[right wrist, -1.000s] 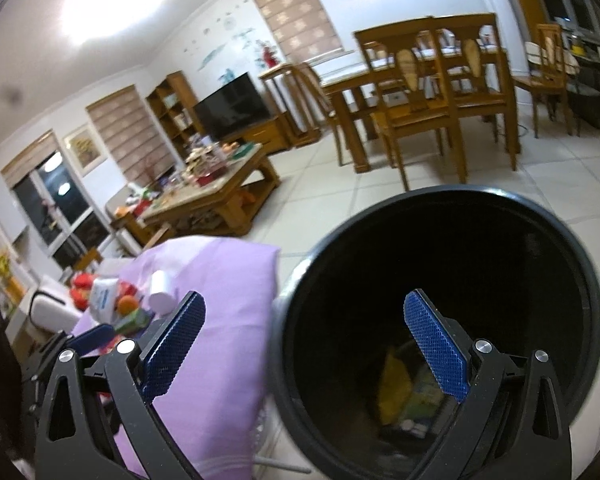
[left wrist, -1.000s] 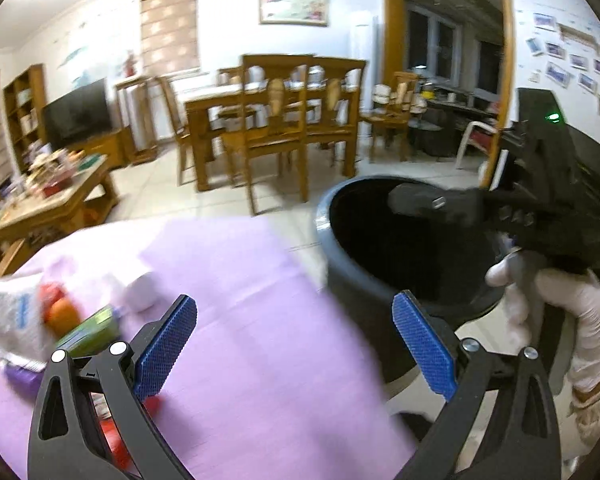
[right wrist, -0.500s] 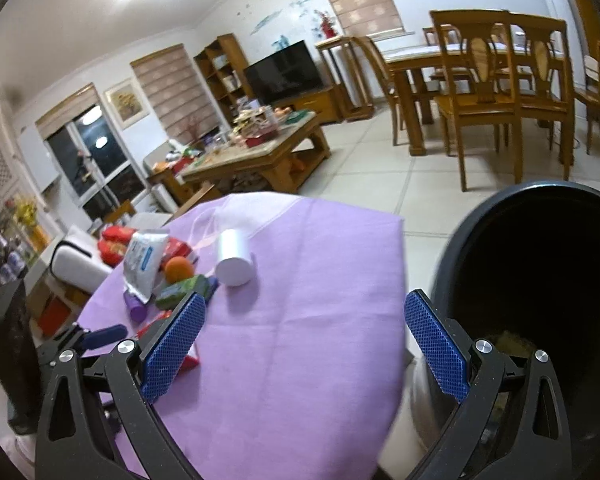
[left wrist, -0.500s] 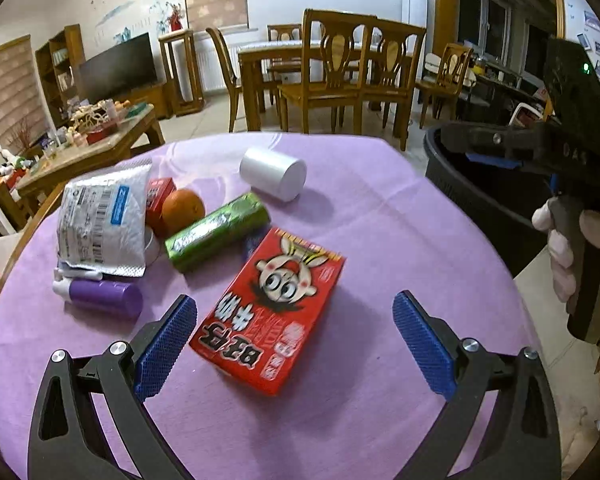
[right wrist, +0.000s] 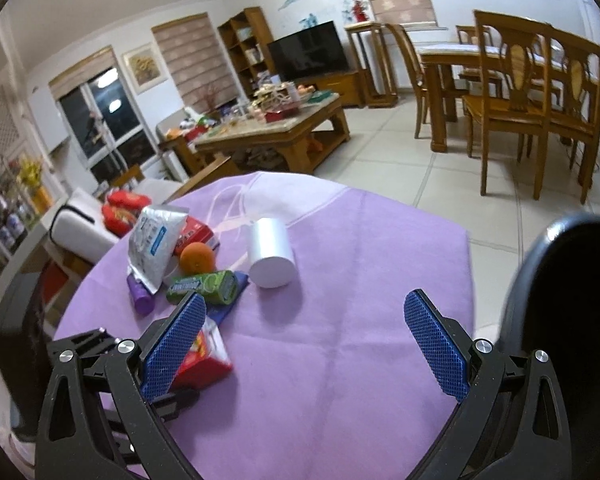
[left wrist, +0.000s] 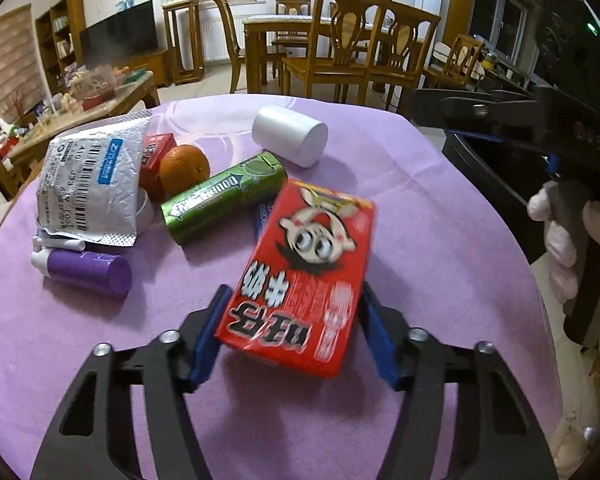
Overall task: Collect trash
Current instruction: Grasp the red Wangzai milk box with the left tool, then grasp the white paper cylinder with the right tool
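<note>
A round table (left wrist: 440, 240) under a purple cloth fills both views, with a black bin (right wrist: 572, 320) standing off its right edge, nearer the right hand. At the table's near edge lies a red box (left wrist: 300, 280), its long axis running away from the left gripper (left wrist: 288, 340) and tipped slightly right. The box sits directly between the blue pads, which are closing on its near end; the left pad looks against the box's side, while contact on the right cannot be confirmed. The right gripper (right wrist: 304, 344) hangs wide and empty above bare cloth, its gloved hand (left wrist: 560, 240) showing at the left camera's right margin.

Behind the box, well clear of the tongs: a white cylinder (left wrist: 290, 140), a silver pouch (left wrist: 88, 184), a green pack (left wrist: 224, 196) almost touching the box's far corner, a purple tube (left wrist: 88, 272), an orange (left wrist: 184, 168). Judged from here, the lift toward the bin crosses open cloth; only the right gripper stands in the way.
</note>
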The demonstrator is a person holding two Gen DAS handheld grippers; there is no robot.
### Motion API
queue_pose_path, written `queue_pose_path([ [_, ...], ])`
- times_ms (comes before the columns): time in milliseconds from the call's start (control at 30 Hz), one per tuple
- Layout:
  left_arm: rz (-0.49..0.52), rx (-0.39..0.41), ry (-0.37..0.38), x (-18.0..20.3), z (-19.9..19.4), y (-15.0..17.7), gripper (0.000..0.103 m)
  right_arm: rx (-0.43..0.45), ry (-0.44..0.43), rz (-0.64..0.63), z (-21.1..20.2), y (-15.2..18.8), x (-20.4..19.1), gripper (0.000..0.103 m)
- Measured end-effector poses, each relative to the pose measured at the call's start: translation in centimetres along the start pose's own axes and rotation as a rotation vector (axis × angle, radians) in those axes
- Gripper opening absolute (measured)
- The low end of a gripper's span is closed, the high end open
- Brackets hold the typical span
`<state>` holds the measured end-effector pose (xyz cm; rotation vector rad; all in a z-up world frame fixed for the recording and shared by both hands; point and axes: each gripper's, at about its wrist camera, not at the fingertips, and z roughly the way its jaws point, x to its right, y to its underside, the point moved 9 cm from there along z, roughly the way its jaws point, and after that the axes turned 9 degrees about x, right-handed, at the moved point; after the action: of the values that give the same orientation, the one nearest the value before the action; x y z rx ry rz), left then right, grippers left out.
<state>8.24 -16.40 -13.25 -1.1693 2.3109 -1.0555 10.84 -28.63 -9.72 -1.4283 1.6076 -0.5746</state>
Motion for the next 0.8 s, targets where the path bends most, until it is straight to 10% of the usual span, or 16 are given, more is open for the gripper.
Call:
queue_pose_path([
  [800, -0.094, 0.084, 0.033, -1.8, -2.2, -0.5, 0.050, -0.238, 0.046, -0.121, 11.9, 0.9, -3.0, 0.040],
])
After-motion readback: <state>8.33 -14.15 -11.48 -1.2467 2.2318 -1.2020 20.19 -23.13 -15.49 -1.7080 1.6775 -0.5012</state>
